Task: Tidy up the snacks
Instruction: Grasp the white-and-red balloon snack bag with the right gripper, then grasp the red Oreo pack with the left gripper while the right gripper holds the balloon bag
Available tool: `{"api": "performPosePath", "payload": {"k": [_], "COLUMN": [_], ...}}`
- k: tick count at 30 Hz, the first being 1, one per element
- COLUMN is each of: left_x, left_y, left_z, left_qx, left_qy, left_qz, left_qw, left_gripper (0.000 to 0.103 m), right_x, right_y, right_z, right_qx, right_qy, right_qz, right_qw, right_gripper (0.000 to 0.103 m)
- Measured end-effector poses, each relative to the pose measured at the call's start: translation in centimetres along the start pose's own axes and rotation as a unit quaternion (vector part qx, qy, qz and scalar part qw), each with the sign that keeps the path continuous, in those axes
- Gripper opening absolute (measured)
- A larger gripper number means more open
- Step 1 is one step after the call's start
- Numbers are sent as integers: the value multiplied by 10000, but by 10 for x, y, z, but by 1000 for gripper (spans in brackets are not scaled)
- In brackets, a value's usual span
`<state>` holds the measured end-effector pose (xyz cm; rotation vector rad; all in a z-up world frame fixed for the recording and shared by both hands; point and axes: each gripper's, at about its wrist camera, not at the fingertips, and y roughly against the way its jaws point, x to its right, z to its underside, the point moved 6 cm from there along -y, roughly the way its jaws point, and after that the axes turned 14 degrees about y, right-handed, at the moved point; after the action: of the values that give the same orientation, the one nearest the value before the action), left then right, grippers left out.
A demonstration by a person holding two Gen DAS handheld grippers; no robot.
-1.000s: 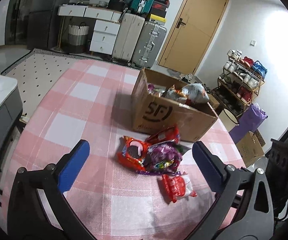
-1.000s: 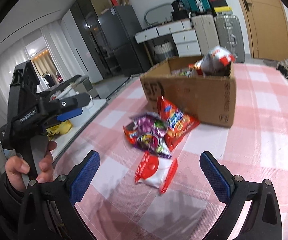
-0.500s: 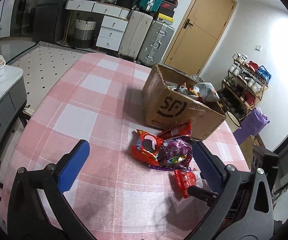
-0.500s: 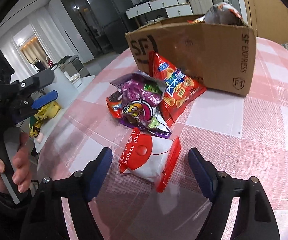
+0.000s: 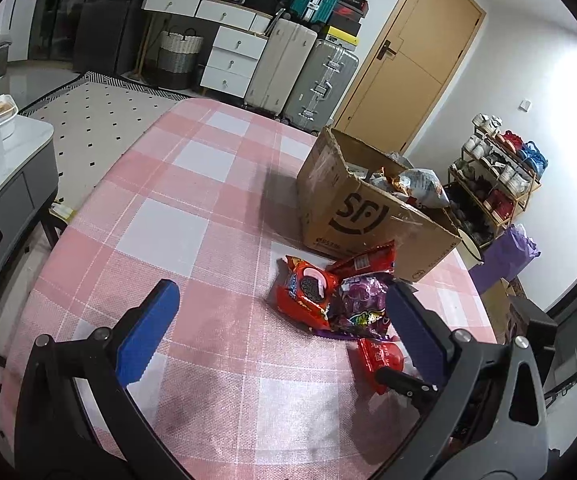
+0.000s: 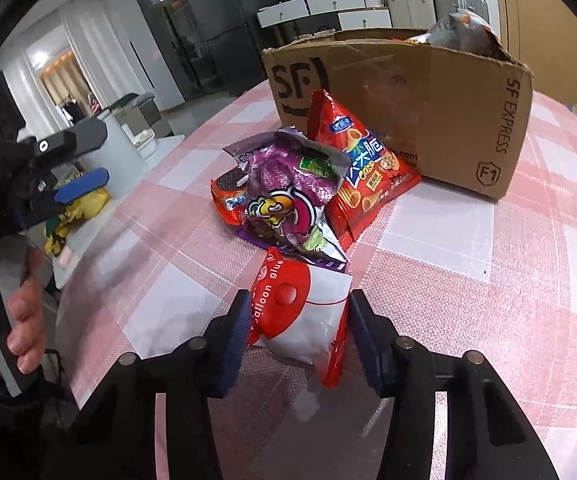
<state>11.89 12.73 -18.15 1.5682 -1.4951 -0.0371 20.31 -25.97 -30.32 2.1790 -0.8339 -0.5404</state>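
The right claw (image 6: pixel 296 332) grips a red-and-white packet (image 6: pixel 304 316) on the bench (image 6: pixel 488 300), snack bags (image 6: pixel 288 200) and box (image 6: pixel 408 92) just beyond it. The left claw (image 5: pixel 284 320) hangs wide, holding nothing.

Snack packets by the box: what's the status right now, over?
Right gripper shut on red-and-white packet. Left gripper open, empty. Three packets in a pile before the cardboard box, packet's far end touching the pile.
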Motion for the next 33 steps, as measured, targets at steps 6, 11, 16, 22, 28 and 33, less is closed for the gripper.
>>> {"api": "performPosePath", "payload": {"k": [6,11,16,22,28,33], "left_x": [-1,-3,-7,-6,2,8], "left_y": [-1,-2,-12,-36,-68,-97], "left_z": [3,5,7,13,22,28], "left_qx": [-50,-77,-185,-531,-832,-1054], "left_qy": [0,-12,-58,-208,-379,-526], "left_qz": [-33,-85,-214,-376,-547,-725], "left_qw": [10000,9999,9996,9977,9943,9904], "left_gripper": [103,103,103,103,103,103], "right_x": [0,3,12,26,41,49], "right_y": [6,13,27,45,62,65], "right_z": [0,0,1,2,5,11], "right_qx": [99,199,392,642,833,838], "right_qy": [-44,-139,-347,-595,-724,-841], "right_qz": [-96,-175,-244,-309,-257,-232], "right_qw": [9999,9996,9983,9957,9936,9927], "right_gripper": [48,48,48,48,48,48]}}
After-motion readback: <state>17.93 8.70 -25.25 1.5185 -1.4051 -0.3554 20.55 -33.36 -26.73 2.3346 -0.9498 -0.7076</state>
